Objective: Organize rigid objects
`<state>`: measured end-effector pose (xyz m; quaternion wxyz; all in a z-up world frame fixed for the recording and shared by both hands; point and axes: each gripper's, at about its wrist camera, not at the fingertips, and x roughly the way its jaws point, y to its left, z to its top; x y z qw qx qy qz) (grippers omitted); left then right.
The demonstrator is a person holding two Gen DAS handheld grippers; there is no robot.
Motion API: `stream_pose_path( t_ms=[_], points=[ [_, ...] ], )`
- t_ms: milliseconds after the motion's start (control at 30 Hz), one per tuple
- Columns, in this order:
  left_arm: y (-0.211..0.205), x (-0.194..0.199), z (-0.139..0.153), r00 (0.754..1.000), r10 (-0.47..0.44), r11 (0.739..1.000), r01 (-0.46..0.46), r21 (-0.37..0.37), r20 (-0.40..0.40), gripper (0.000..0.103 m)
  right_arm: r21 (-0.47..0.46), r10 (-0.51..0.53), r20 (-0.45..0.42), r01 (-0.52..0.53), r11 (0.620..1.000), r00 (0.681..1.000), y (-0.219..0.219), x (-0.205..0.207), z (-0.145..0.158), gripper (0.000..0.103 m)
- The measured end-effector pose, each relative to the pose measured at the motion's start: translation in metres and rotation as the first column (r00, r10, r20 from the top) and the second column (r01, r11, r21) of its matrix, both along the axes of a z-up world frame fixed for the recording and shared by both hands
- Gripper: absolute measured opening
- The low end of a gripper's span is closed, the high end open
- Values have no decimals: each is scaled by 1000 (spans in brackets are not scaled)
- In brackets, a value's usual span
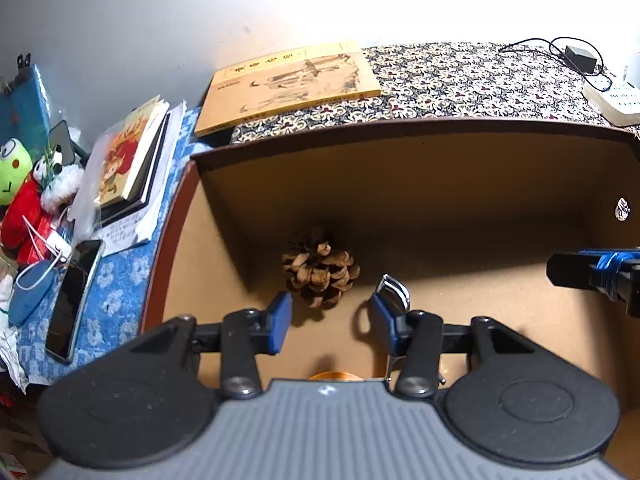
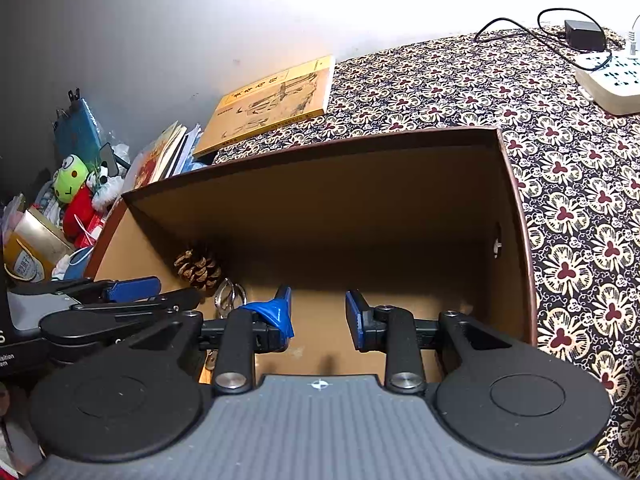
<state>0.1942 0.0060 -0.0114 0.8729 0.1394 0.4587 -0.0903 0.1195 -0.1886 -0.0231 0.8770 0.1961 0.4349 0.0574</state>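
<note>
Two grippers, both inside one cardboard box (image 1: 224, 216), both empty.

Item: left gripper (image 1: 330, 326). Jaws parted, nothing between the blue pads. Over the box floor, the pine cone just ahead of the gap.

Item: right gripper (image 2: 318, 316). Jaws parted, nothing between them; bare box floor shows through the gap. A blue strip, seemingly tape, sticks out loose from the left finger.

Item: pine cone (image 1: 320, 270). Rests on the box floor toward the far left corner, apart from both walls.

Item: metal key ring (image 1: 394, 292). Lies on the floor just beside the left gripper's right pad, partly hidden behind it; whether it touches the pad cannot be told.

Item: orange object (image 1: 332, 376). Sliver only, under the left gripper's body; unidentifiable.

Outside the box: yellow book (image 1: 290, 84) on a patterned cloth (image 2: 560, 200), power strip (image 2: 612, 84) with black adapter (image 2: 584, 34), phone (image 1: 74, 300), stacked books (image 1: 136, 156) and plush toys (image 1: 28, 196) to the left.

Risks, as judged: the left pad could snag the ring while leaving and drag it out; a knock could roll the light cone; two grippers in one box may collide; the loose strip could catch on items.
</note>
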Motion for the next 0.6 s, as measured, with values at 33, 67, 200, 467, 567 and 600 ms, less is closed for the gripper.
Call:
stream_pose_path(
  t_ms=[33, 67, 200, 467, 567, 600],
  points=[
    [0, 0, 0, 1000, 2, 1000, -2, -2, 1, 52, -3, -1, 0, 1, 1000, 1000, 0, 0, 0, 12],
    [0, 1, 0, 1000, 3, 1000, -4, -3, -3, 52, -7, 0, -1, 0, 1000, 1000, 1, 0, 0, 12],
    [1, 0, -1, 1000, 6, 1000, -6, -2, -4, 52, -16, 4, -10, -4, 1000, 1000, 3, 0, -1, 12],
    [-1, 0, -2, 1000, 13, 1000, -13, 9, -2, 53, -19, 9, -24, -9, 1000, 1000, 3, 4, -3, 12],
    [0, 0, -2, 1000, 19, 1000, -19, 12, 2, 53, -13, 12, -28, -12, 1000, 1000, 3, 5, -4, 12],
    [0, 0, -2, 1000, 21, 1000, -21, 11, 1, 53, -12, 12, -28, -13, 1000, 1000, 3, 5, -4, 12]
  ],
)
